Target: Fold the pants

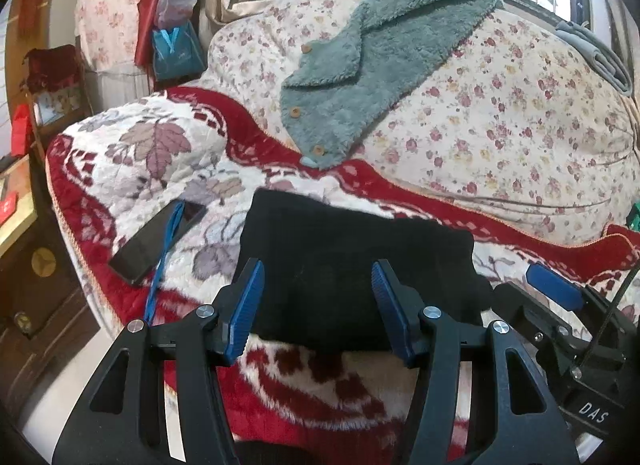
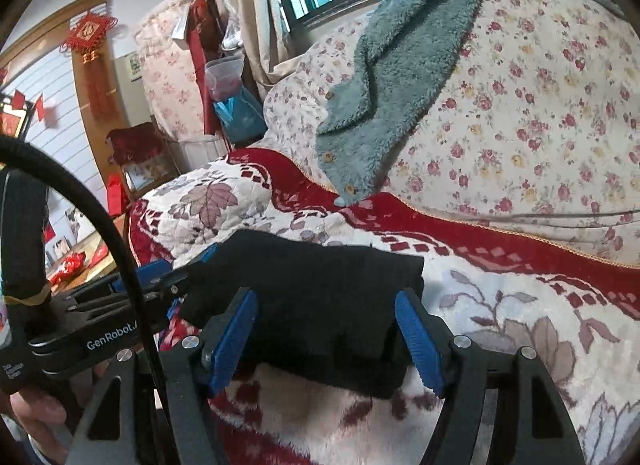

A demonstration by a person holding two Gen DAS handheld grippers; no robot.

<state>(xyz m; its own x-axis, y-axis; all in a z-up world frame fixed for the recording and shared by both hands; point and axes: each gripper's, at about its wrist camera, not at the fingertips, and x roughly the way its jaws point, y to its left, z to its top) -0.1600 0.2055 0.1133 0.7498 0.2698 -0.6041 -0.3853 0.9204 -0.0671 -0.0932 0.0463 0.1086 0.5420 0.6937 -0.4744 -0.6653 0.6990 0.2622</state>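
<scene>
1. The black pants (image 1: 356,265) lie folded into a compact, thick rectangle on the red-and-white floral blanket (image 1: 160,137) near the bed's front edge. The fabric is plain and dark; no seams or details can be made out.
2. From the right wrist view, the pants (image 2: 316,297) show stacked layers along the near edge, and the top surface is slightly lumpy with a step on the left side.
3. The left gripper (image 1: 318,305) hovers at the near edge of the bundle with its blue fingers (image 1: 248,305) spread wide and nothing held between them.
4. The right gripper (image 2: 326,341) also has its blue pads (image 2: 420,345) wide apart, straddling the near right part of the bundle; whether they touch the cloth cannot be told.
5. Each gripper appears in the other's view, close beside the pants.
6. A dark phone (image 1: 158,239) with a blue cord (image 1: 162,257) across it lies left of the pants on the blanket.
7. A teal fleece garment (image 1: 380,61) with wooden buttons drapes over the floral quilt (image 1: 500,125) behind.
</scene>
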